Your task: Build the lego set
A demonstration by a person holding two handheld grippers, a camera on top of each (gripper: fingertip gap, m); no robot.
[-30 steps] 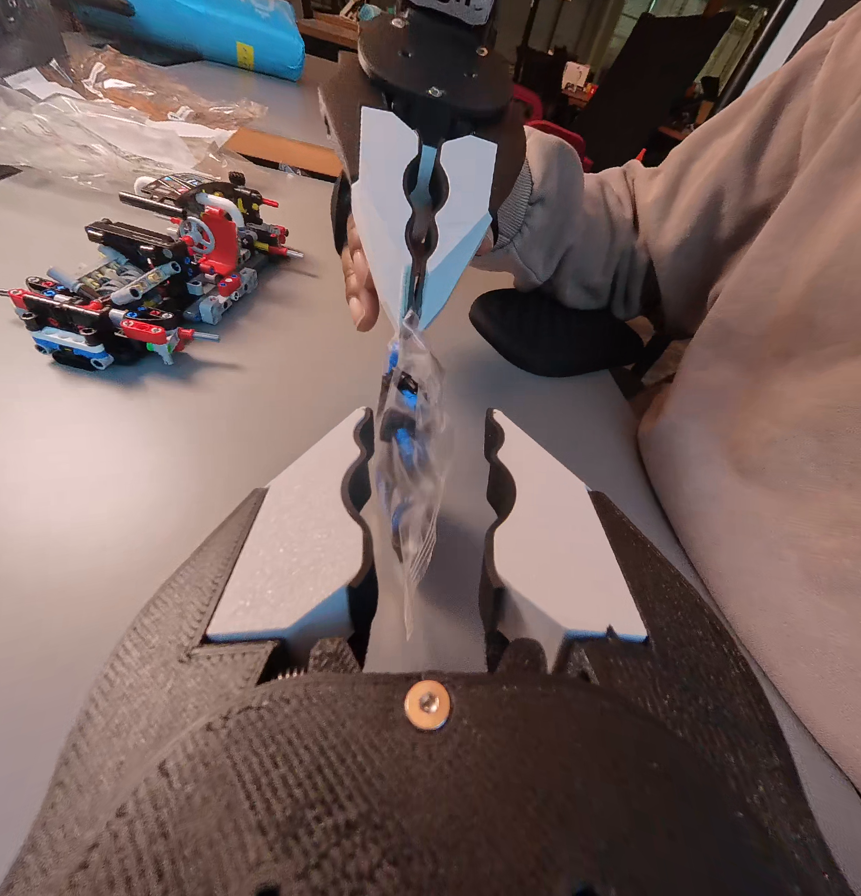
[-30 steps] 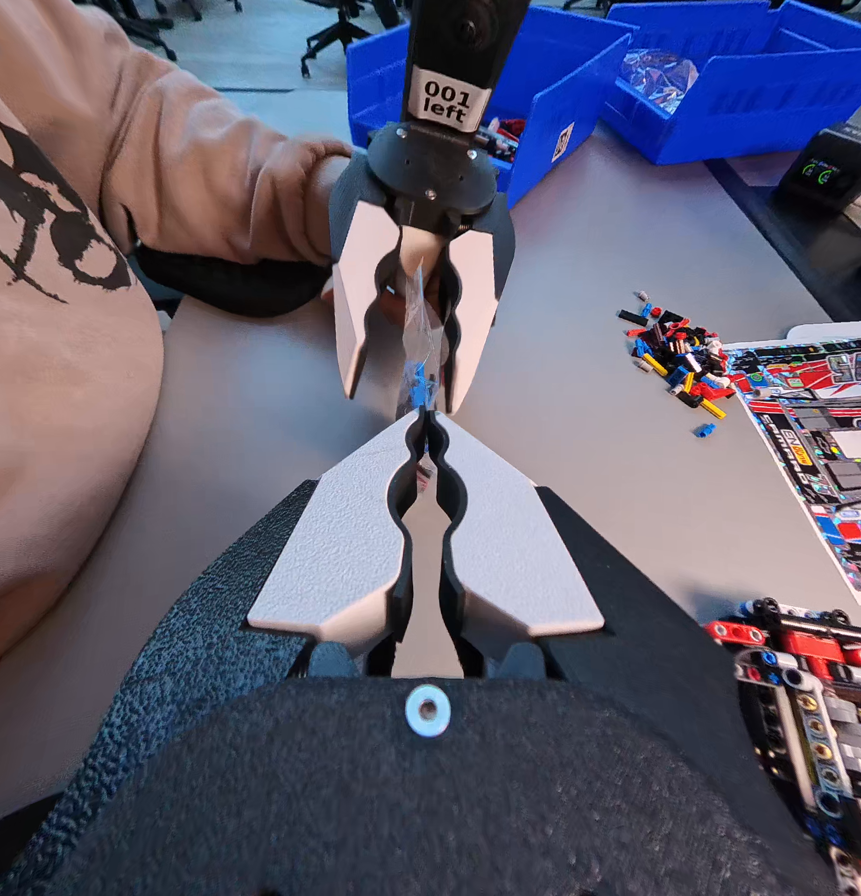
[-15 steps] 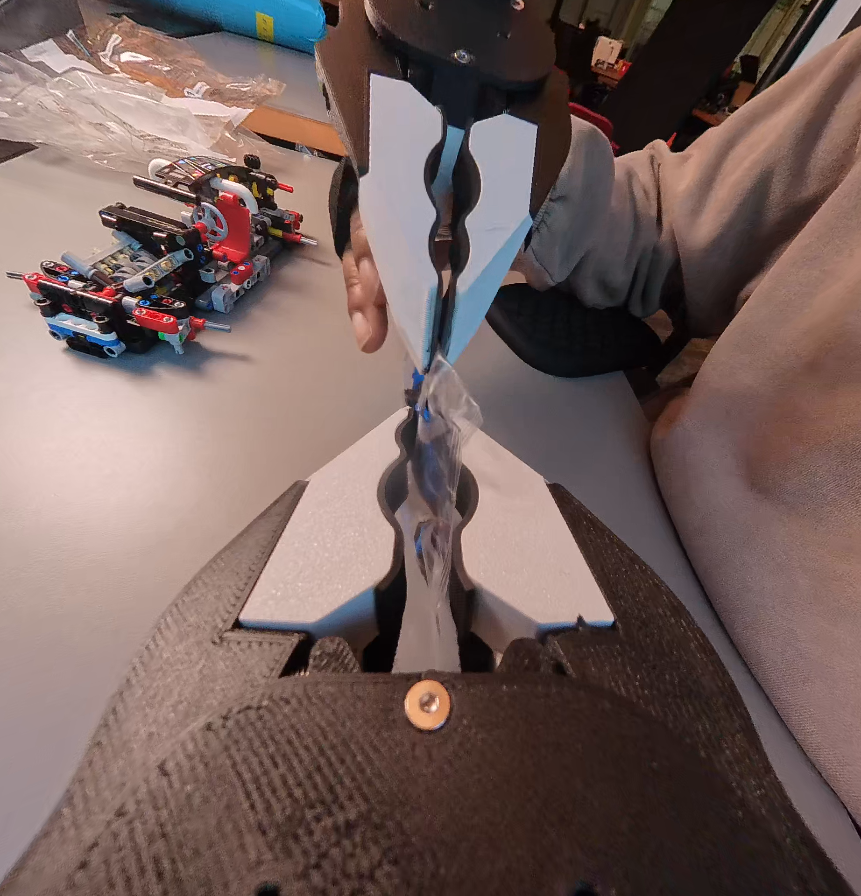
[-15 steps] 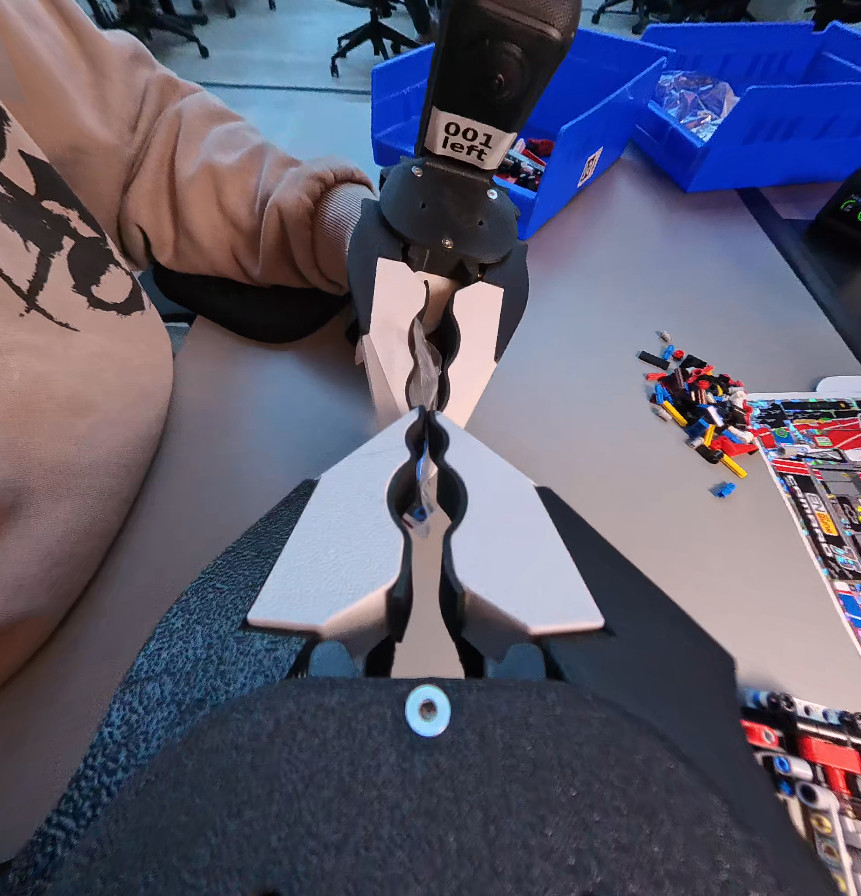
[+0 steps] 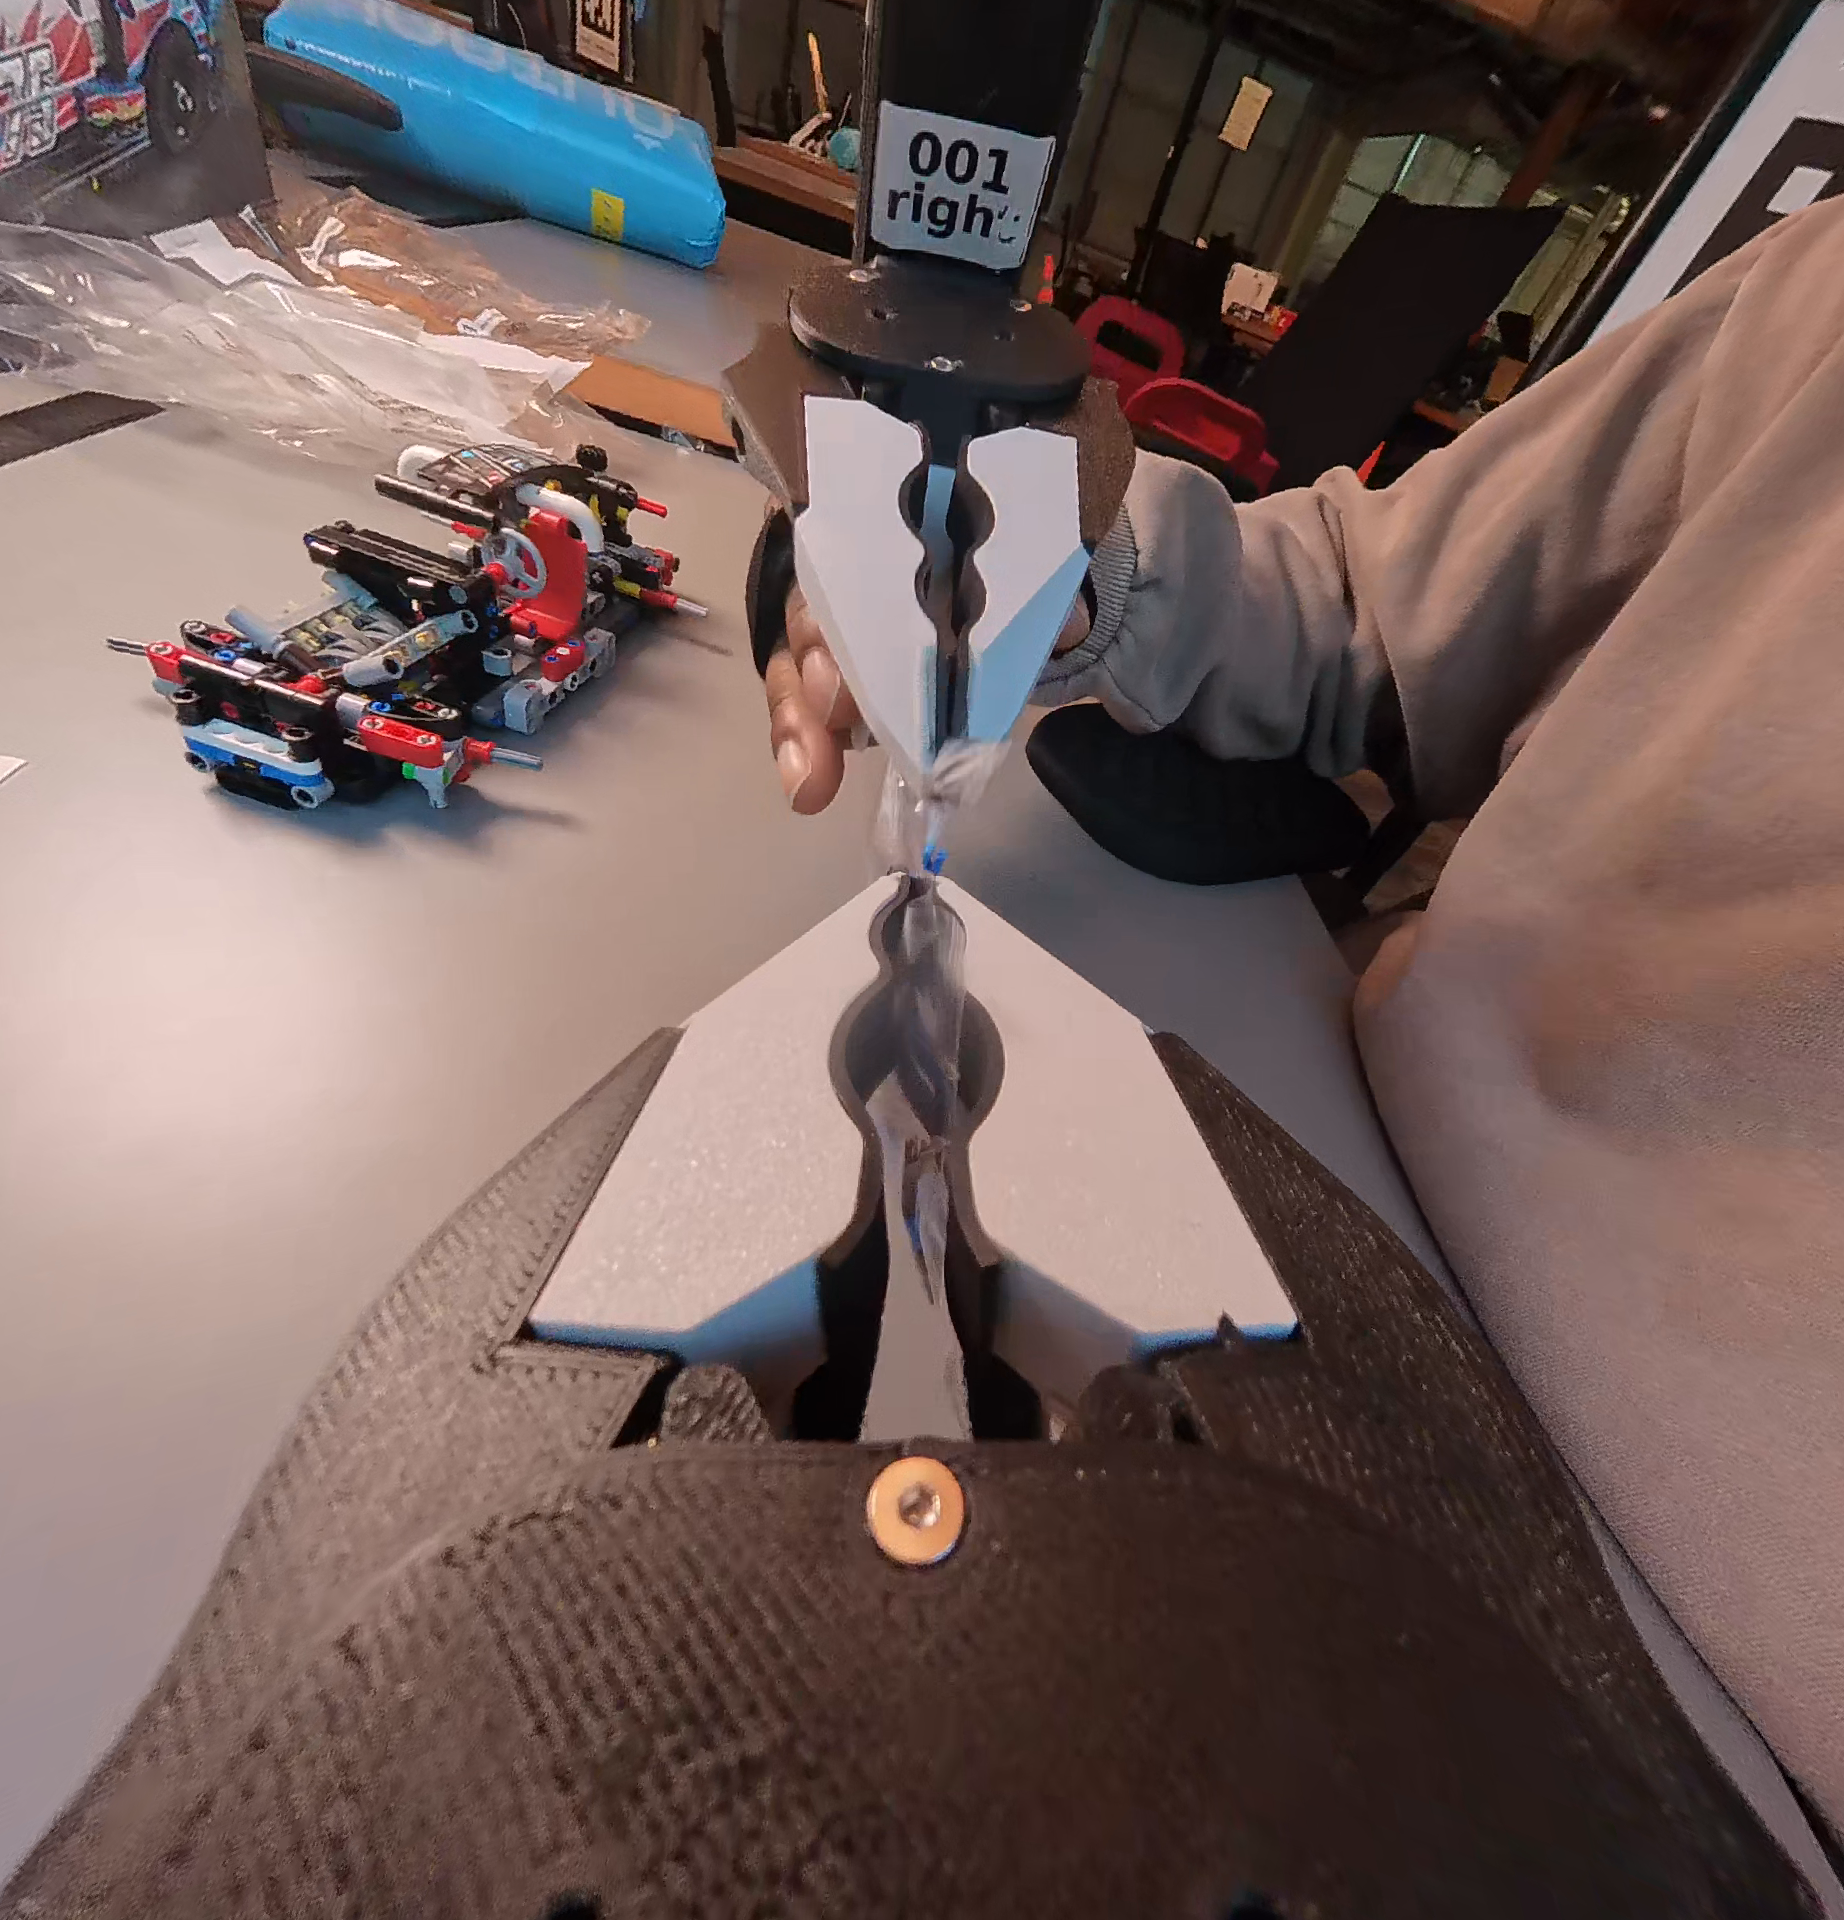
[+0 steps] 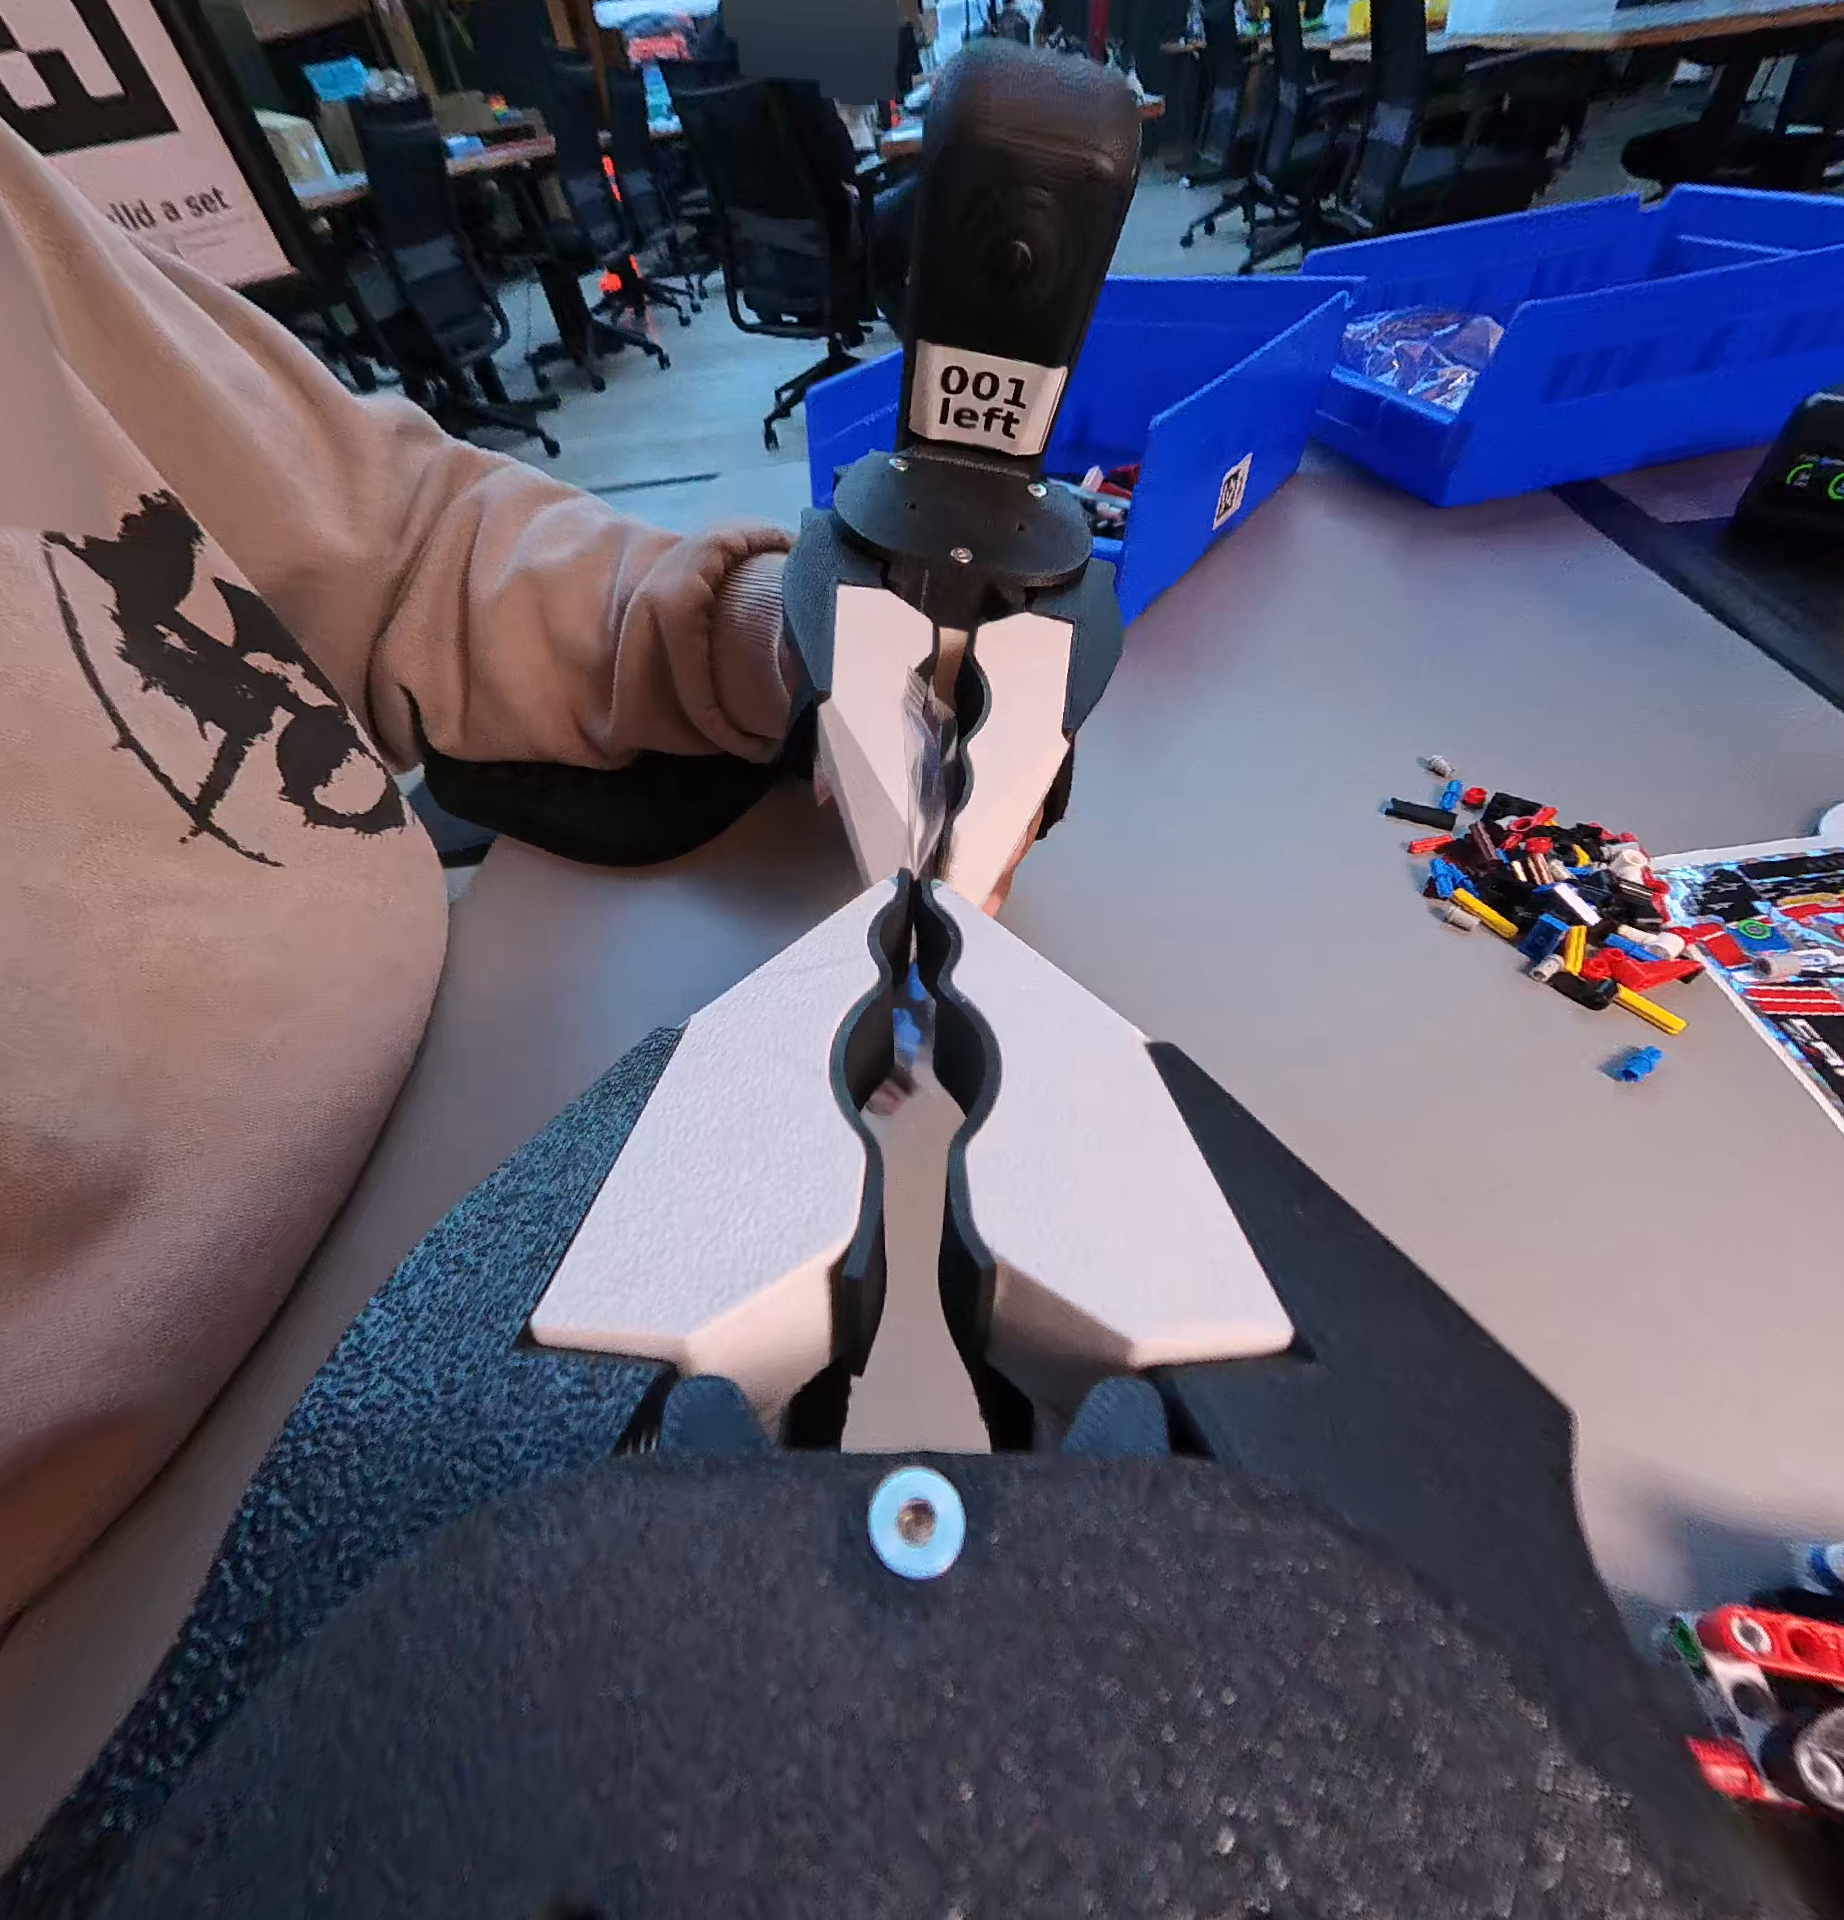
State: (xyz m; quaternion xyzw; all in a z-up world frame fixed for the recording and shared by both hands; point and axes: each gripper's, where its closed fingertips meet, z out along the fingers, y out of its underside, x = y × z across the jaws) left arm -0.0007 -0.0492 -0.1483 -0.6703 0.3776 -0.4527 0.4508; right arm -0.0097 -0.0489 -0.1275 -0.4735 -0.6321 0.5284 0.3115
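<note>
Claws tip to tip: left claw [image 5: 913,883] and right claw [image 6: 916,883] both clamped on clear parts bag [image 5: 923,1039].

Each camera sits just behind its own tool and looks forward along the two fingers, low over the grey counter [image 5: 222,1039]. The left view faces the right tool [image 5: 939,753] head-on and close, with the model [image 5: 398,644] to its left. The right view faces the left tool [image 6: 923,868] the same way, with loose bricks [image 6: 1552,904] to its right. Both views share the bag [image 5: 923,1039] pinched between the tips, and the counter around it.
</note>
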